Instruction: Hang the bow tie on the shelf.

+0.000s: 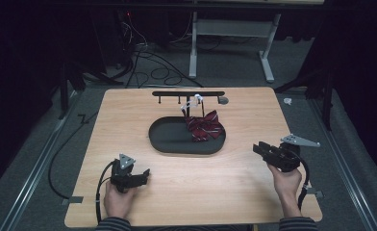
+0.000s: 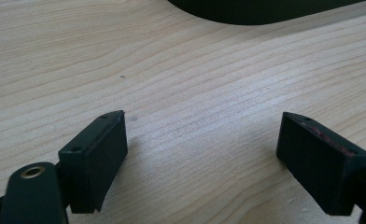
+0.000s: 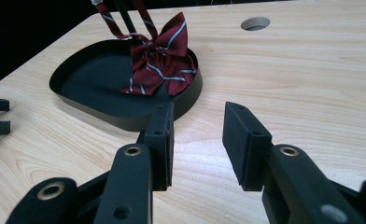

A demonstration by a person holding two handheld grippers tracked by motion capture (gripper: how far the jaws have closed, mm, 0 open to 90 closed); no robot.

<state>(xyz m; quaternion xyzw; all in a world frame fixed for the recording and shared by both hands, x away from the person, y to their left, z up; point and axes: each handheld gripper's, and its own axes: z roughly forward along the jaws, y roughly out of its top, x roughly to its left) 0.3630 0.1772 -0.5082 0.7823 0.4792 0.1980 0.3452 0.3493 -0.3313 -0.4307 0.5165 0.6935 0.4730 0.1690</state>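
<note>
A dark red bow tie with thin white and grey stripes (image 1: 205, 126) lies in the right end of a shallow black oval tray (image 1: 169, 140), leaning on the tray's right rim, and its strap runs up to a low black hook rack (image 1: 188, 94) that stands just behind the tray on the pale wooden table (image 1: 129, 113). The left gripper (image 1: 145, 173) sits near the tray's front left, well apart from it, held low over the bare wood with its jaws spread wide and nothing between them. The right gripper (image 1: 257, 147) is to the right of the tray, near but clear of its rim, pointing toward the bow tie; its jaws stand partly apart over bare wood, gripping nothing.
</note>
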